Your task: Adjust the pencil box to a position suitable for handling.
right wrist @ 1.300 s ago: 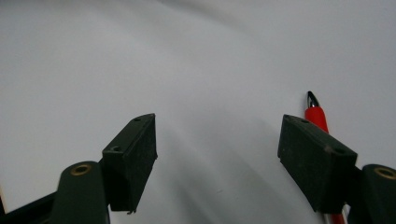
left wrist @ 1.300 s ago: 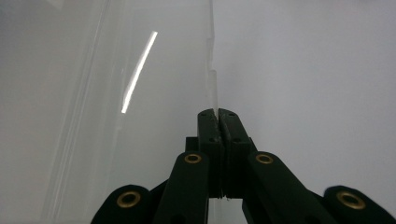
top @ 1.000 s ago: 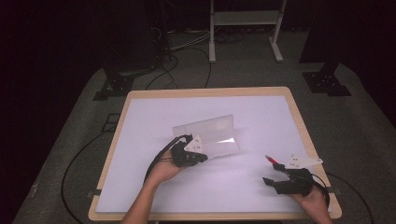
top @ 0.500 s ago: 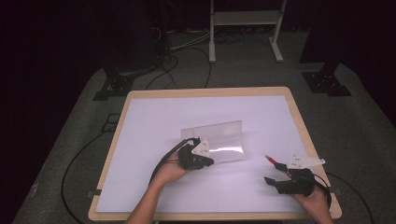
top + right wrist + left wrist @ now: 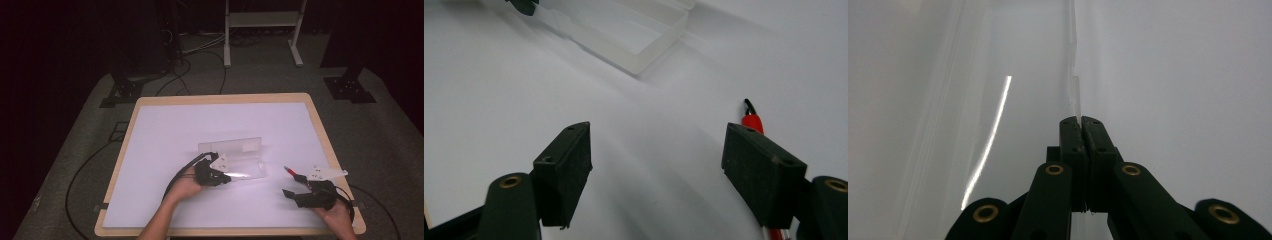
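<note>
A clear plastic box (image 5: 245,167) lies open on the white table (image 5: 165,130), its lid (image 5: 232,146) standing up behind it. My left gripper (image 5: 223,177) is at the box's near left end. In the left gripper view its jaws are shut (image 5: 1081,123) on a thin clear edge of the box (image 5: 1075,92). My right gripper (image 5: 289,194) rests near the table's front right, open with nothing between its fingers (image 5: 656,145). A red pen (image 5: 290,171) with a black tip lies just beyond it, beside the right jaw (image 5: 752,121). The box (image 5: 634,30) lies farther off.
The table has a wooden rim (image 5: 120,165). Cables (image 5: 185,60) and stand legs (image 5: 227,30) sit on the dark floor beyond it. A cable (image 5: 80,175) trails off the left side.
My left gripper has moved right and toward the near edge, taking the clear box with it and lower. The right gripper and pen have stayed put.
</note>
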A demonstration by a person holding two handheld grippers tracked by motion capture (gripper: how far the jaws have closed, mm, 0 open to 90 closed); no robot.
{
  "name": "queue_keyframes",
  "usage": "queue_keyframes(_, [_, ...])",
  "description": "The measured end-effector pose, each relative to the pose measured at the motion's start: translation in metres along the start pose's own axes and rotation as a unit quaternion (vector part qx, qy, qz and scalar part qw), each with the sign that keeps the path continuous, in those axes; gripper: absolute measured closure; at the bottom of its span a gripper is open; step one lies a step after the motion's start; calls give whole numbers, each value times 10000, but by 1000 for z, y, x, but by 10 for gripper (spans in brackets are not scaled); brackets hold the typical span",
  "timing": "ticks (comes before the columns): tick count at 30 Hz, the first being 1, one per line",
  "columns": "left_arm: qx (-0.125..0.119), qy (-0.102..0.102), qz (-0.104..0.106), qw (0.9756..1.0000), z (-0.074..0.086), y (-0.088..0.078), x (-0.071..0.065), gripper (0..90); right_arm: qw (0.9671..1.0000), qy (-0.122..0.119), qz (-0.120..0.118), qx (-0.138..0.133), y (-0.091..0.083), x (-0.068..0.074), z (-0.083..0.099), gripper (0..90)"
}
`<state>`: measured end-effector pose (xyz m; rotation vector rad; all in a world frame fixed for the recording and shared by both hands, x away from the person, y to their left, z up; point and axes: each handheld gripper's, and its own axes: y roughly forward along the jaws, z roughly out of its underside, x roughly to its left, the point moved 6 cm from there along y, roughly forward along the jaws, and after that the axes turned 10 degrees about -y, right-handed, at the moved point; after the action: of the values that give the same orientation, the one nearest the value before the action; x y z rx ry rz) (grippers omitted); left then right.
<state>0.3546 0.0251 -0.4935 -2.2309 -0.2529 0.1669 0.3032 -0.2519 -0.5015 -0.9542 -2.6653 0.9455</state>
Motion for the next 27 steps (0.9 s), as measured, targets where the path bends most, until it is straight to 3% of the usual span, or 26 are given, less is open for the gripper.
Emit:
queue_keyframes(14, [6,-157,62,9999,6,6,1,877,10000,50,-12,-20,-2,-1,0,273])
queue_keyframes(17, [-62,-251,66,9996,5,4,1,738,10000,81,14,4,-2,-2,2,273])
queue_keyframes(20, [-139,-301,57,9994,4,0,1,663,10000,72,43,11,-3,-3,1,273])
queue_keyframes(23, [-327,-340,74,9989,3,-9,0,619,9999,112,73,9,-4,-4,2,273])
queue_keyframes(27, [-575,-383,-64,9976,5,-28,0,584,9999,111,130,-12,-8,-5,2,273])
